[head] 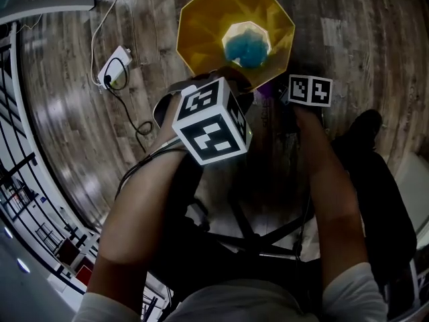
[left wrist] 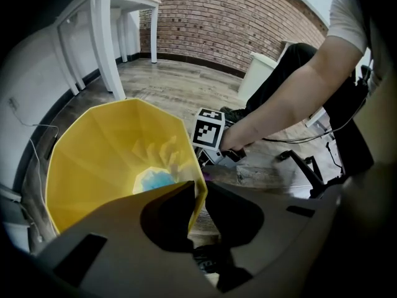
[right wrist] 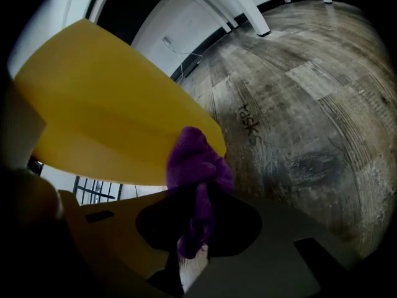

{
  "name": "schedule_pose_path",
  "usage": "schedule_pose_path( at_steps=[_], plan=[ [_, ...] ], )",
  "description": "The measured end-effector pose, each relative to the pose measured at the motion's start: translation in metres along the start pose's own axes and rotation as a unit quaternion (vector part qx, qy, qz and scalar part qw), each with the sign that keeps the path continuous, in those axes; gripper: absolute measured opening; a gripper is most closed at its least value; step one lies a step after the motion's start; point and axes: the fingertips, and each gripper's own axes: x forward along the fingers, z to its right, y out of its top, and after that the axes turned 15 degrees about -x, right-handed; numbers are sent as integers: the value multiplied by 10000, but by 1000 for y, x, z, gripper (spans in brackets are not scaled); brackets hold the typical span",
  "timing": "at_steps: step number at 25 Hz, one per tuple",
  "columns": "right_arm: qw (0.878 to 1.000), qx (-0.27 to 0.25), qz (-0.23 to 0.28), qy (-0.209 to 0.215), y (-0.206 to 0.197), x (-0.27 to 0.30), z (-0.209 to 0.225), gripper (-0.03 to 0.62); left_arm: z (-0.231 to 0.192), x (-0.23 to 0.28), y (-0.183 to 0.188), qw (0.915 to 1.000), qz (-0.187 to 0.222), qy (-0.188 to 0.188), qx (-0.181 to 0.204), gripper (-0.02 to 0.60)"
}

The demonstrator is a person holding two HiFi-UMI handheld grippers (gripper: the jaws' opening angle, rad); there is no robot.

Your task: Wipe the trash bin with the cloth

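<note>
A yellow faceted trash bin [head: 201,32] stands on the wood floor with something blue [head: 244,49] at its bottom. My left gripper [left wrist: 197,197] is shut on the bin's near rim [left wrist: 198,191], one jaw inside the wall and one outside. My right gripper [right wrist: 198,203] is shut on a purple cloth [right wrist: 195,160]. The bunched cloth touches the bin's outer wall [right wrist: 111,123] low on its side. In the head view both marker cubes sit just below the bin, the left one [head: 211,119] and the right one [head: 310,89]. A bit of the cloth [head: 268,92] shows between them.
A white power strip [head: 114,67] with its cable lies on the floor left of the bin. White table legs [left wrist: 105,42] and a brick wall [left wrist: 236,17] stand behind it. A black chair base [head: 248,233] is under me, and a dark shoe [head: 365,126] is to the right.
</note>
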Motion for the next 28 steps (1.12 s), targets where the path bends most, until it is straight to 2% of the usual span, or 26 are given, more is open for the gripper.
schedule_pose_path(
  at_steps=[7,12,16,19,23,28],
  plan=[
    [9977,-62,-526,-432,-12,23,21,64,1,-1,3,9998,103,-23,-189,54],
    [9952,-16,-795,-564,-21,24,24,64,1,1,3,9996,122,3,-270,55],
    [9971,-101,-355,-659,-11,7,30,64,1,1,5,9989,283,-62,-362,55],
    [9978,66,7,-655,-8,-23,27,64,-1,-5,3,9992,350,52,-169,66],
    [9967,258,422,-644,-12,-70,14,64,-4,-7,-8,9995,192,224,89,80],
    [9909,731,998,-535,-12,-121,-18,64,-15,-8,-18,9990,-17,420,181,78]
  ],
)
